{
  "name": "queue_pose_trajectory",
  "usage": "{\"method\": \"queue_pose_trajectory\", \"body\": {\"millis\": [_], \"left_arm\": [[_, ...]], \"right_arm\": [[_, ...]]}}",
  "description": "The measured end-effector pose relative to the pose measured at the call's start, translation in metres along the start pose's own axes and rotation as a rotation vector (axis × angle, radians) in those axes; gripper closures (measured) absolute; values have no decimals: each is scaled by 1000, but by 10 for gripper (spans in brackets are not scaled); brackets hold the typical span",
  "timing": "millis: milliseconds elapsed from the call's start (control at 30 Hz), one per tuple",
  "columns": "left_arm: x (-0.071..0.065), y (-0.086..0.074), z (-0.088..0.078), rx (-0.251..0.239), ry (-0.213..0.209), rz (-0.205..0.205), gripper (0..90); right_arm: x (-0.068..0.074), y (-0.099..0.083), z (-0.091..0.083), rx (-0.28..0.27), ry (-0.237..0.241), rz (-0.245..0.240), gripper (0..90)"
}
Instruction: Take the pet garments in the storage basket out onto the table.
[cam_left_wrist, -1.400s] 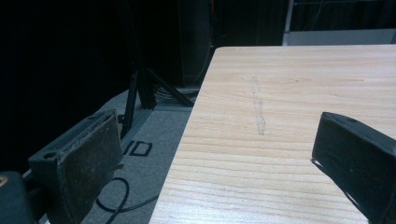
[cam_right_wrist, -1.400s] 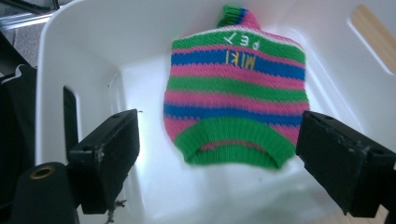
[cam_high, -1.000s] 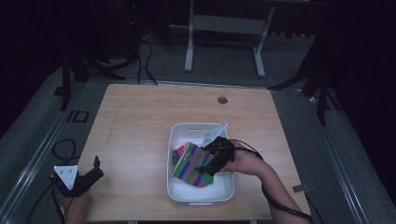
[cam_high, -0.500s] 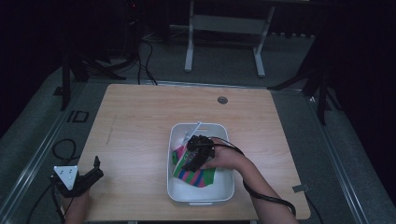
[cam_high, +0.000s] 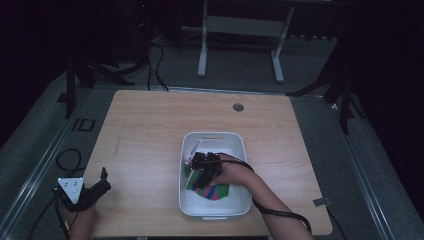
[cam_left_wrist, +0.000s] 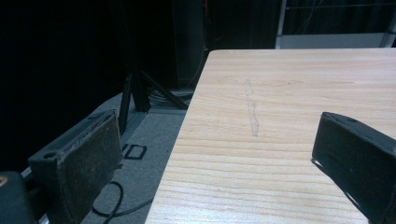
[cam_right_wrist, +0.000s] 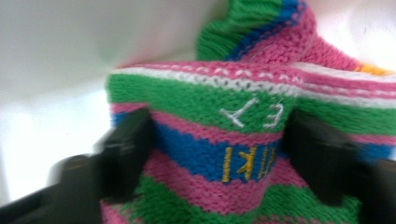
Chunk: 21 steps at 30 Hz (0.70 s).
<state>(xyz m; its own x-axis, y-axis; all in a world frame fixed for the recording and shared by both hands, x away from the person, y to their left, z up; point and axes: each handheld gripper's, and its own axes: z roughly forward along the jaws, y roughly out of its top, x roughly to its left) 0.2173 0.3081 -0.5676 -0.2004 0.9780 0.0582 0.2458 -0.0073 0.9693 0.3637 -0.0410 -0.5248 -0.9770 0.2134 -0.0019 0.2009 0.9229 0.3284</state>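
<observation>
Right gripper (cam_high: 196, 165) down in white tub (cam_high: 235, 145), jaws just been closing around striped knit (cam_right_wrist: 219, 149) to lift it; left gripper (cam_left_wrist: 219, 163) gaping empty at seven o'clock, parked clear.

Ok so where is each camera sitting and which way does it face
High view: above the person's side, looking forward and down on the table; both forearms show.
Left gripper view: on the left tool, facing along the tabletop, jaws apart.
Right gripper view: on the right tool, facing the striped knit between its closing jaws.
Shared: high and right views show the knit in the white bin.

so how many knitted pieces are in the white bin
1 that I can tell: a striped knit in the white bin, with the right gripper closing around a fold. More may lie hidden under it.
</observation>
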Motion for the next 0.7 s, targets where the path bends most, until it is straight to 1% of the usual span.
{"method": "queue_pose_trajectory", "body": {"millis": [33, 67, 100, 133, 267, 367, 400, 433, 500, 533, 633, 700], "left_arm": [[0, 0, 0, 0, 1, 1, 20], [0, 0, 0, 1, 1, 0, 20], [0, 0, 0, 1, 1, 0, 20], [0, 0, 0, 0, 1, 0, 20], [0, 0, 0, 1, -1, -1, 20], [0, 0, 0, 2, -1, -2, 20], [0, 0, 0, 1, -1, -2, 20], [0, 0, 0, 1, -3, -1, 20], [1, 0, 0, -7, -15, -2, 20], [1, 0, -1, -8, -13, -4, 20], [1, 0, 0, -6, -8, -4, 20], [0, 0, 0, -3, -4, -2, 20]], "right_arm": [[1, 0, -2, -14, 0, -9, 473], [1, 0, -4, -23, 0, 4, 569], [-1, 1, -6, -28, -2, 18, 607], [-1, 0, -7, -29, -1, 22, 631], [-3, -4, -20, -69, -19, 53, 655], [-4, -6, -24, -83, -20, 55, 657], [-4, -9, -34, -119, -23, 61, 658], [-5, -11, -39, -137, -22, 61, 659], [-4, -14, -50, -164, -22, 53, 663], [-4, -15, -55, -175, -27, 46, 663], [-4, -18, -72, -220, -35, 44, 664], [-3, -19, -83, -240, -39, 43, 664]]}}
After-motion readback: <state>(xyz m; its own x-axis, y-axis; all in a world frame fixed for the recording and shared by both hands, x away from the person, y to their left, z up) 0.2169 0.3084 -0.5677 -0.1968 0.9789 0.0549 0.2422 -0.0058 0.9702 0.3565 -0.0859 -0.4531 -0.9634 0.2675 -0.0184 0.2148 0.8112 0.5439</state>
